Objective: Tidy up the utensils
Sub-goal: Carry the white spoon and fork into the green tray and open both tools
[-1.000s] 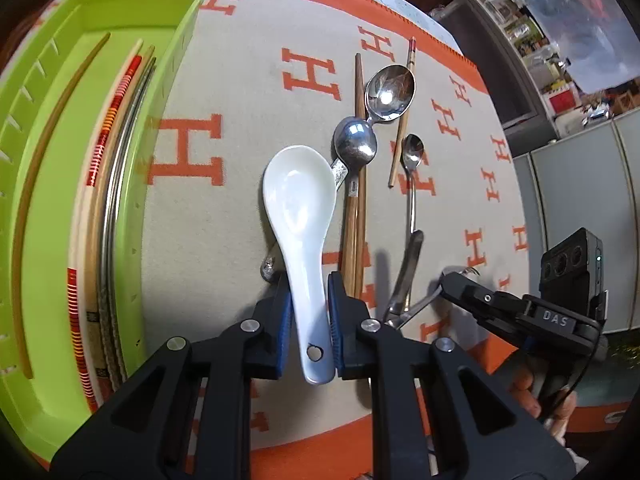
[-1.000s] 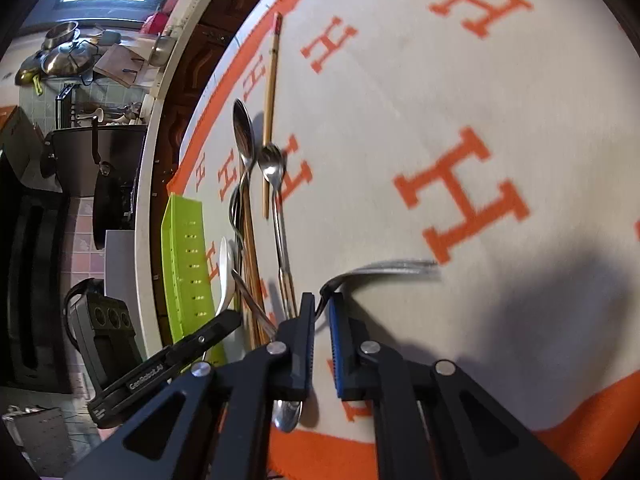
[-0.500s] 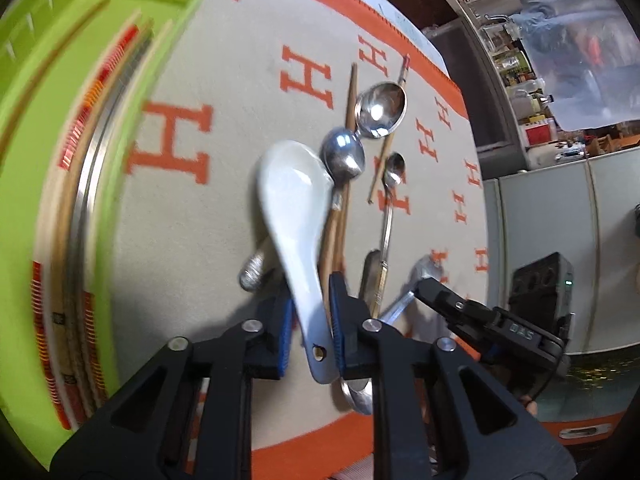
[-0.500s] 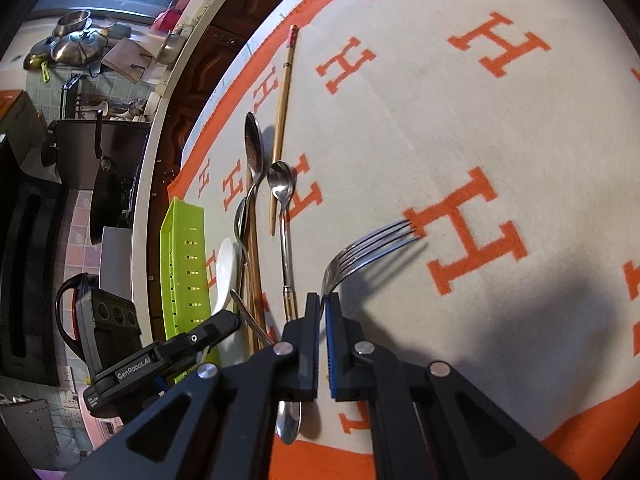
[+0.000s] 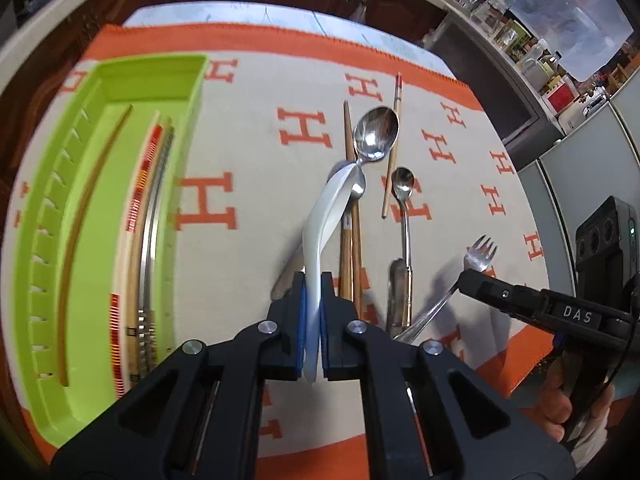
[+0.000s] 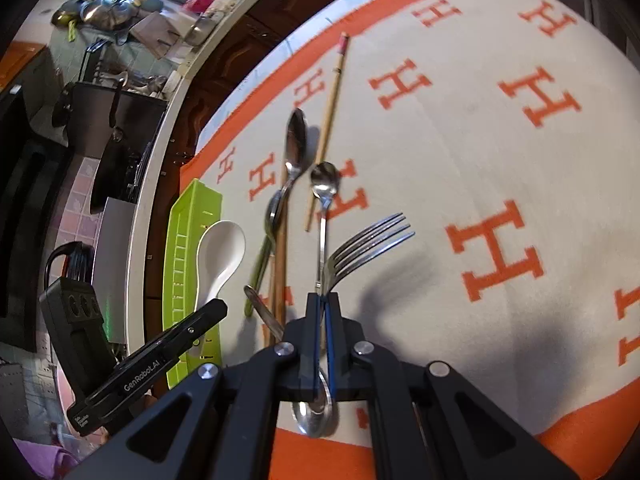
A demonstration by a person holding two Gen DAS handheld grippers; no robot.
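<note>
My left gripper (image 5: 313,280) is shut on the handle of a white ceramic spoon (image 5: 326,220), held edge-on above the cloth; the same spoon (image 6: 220,254) shows its bowl in the right wrist view. My right gripper (image 6: 323,300) is shut on a steel fork (image 6: 366,246), tines up and to the right, lifted off the cloth; the fork (image 5: 478,254) also shows at the right of the left wrist view. A green tray (image 5: 44,208) on the left holds several chopsticks (image 5: 138,216). Two steel spoons (image 5: 376,134) (image 5: 403,188), brown chopsticks (image 5: 350,240) and a loose chopstick (image 5: 392,148) lie on the cloth.
An orange-and-cream cloth (image 6: 520,152) with H marks covers the table, bare on its right half. Another spoon bowl (image 6: 314,414) lies under my right gripper near the orange border. Kitchen pots (image 6: 104,4) and cabinets stand beyond the table's far edge. A hand (image 5: 568,412) holds the right gripper.
Both grippers have risen. The white spoon came off the cloth and turned edge-on. The fork lifted and swung from lying flat to pointing up and right.
</note>
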